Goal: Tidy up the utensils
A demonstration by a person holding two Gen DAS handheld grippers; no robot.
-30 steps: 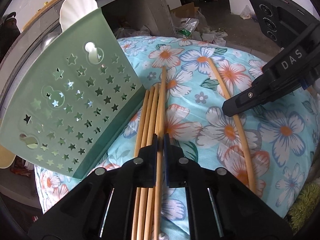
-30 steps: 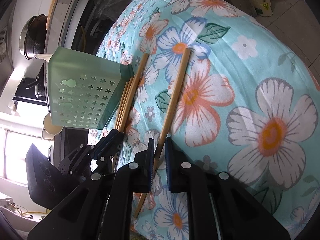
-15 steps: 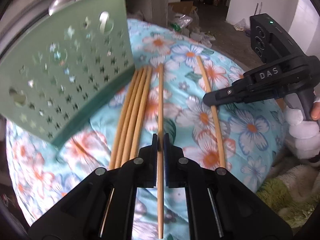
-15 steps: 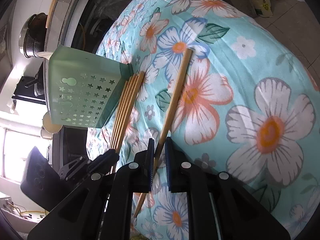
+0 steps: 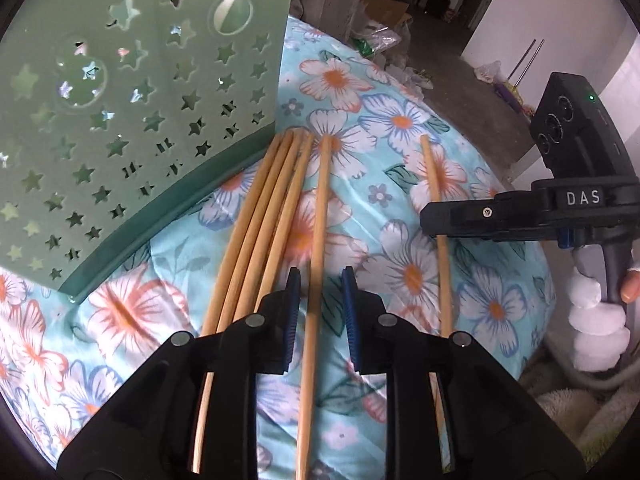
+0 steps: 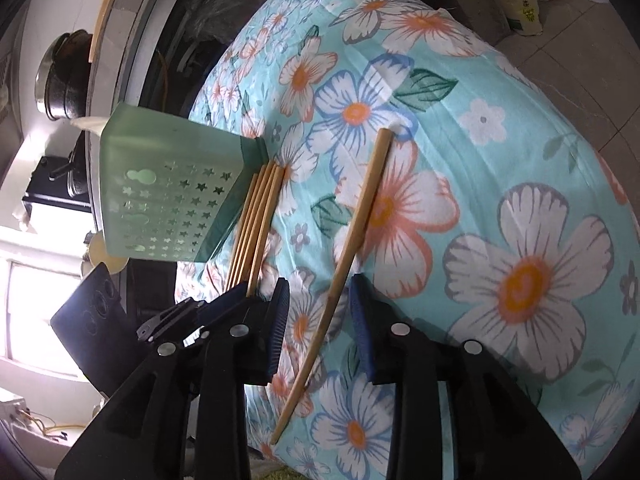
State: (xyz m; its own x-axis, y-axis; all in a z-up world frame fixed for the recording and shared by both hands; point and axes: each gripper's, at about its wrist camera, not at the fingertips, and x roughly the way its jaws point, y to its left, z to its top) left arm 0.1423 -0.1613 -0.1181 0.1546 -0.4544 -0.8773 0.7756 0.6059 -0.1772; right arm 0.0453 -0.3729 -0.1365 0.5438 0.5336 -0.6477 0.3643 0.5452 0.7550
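Nearest to us, the left gripper (image 5: 319, 292) has just been opening. Its blue pads now stand clear on either side of a chopstick (image 5: 318, 240), which lies released on the flowered cloth (image 5: 496, 308). A second ago the pads were clamped on this chopstick; we judge that it has been set down beside the bundle. The right gripper (image 6: 316, 312) has likewise just been opening. A second chopstick (image 6: 352, 240) lies between its parted pads, touching neither, where a moment before it was pinched. Both grippers therefore hold nothing.

Just beyond the left gripper, four chopsticks (image 5: 264, 216) lie side by side, their far ends against the base of the green holder (image 5: 120, 140), which lies tipped on the cloth. The released chopstick rests just beside this group; the right-hand one lies apart.

We judge the step in hand to be laying the chopsticks out in parallel; loading the holder is not yet done.
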